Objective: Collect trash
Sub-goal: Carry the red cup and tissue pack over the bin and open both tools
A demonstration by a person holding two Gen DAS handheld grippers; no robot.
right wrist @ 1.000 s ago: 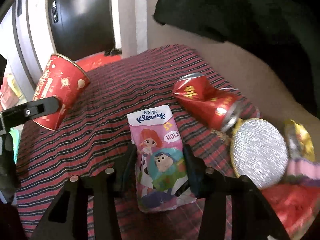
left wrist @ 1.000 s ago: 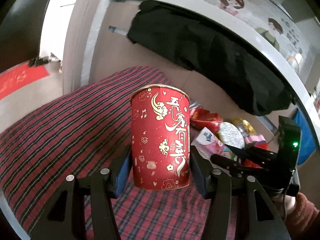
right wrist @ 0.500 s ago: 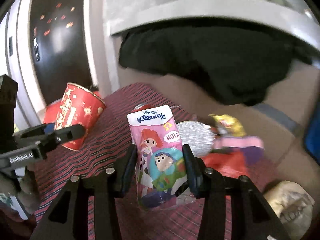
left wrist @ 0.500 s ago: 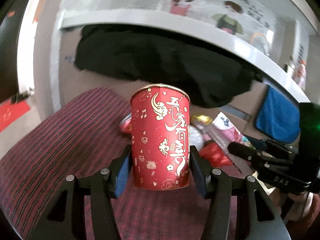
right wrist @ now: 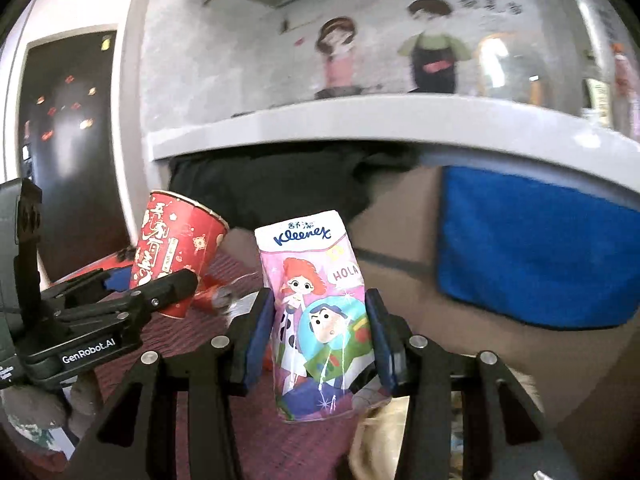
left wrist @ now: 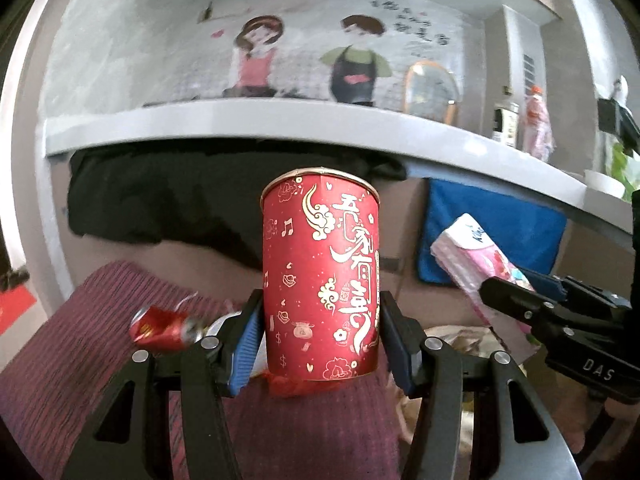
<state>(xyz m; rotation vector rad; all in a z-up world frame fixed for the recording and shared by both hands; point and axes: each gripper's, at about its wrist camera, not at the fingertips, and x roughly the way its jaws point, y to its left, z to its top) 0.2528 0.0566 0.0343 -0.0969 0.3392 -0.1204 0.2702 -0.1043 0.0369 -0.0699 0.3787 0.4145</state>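
Cup (left wrist: 320,276) and tissue pack (right wrist: 318,304), clamped in my left gripper (left wrist: 320,340) and right gripper (right wrist: 318,336), are now riding clear above the striped cloth (left wrist: 60,352), heading binward.

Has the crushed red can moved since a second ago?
Cannot tell. The crushed red can still lies on the striped cloth; only the camera lifted away.

One red cup (left wrist: 320,276), one tissue pack (right wrist: 318,308), one crushed can (left wrist: 160,326).

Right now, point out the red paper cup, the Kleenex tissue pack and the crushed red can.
red paper cup (left wrist: 320,276), left wrist view, middle of its printed side.
Kleenex tissue pack (right wrist: 318,300), right wrist view, middle of its cartoon front.
crushed red can (left wrist: 160,328), left wrist view, its dented body.
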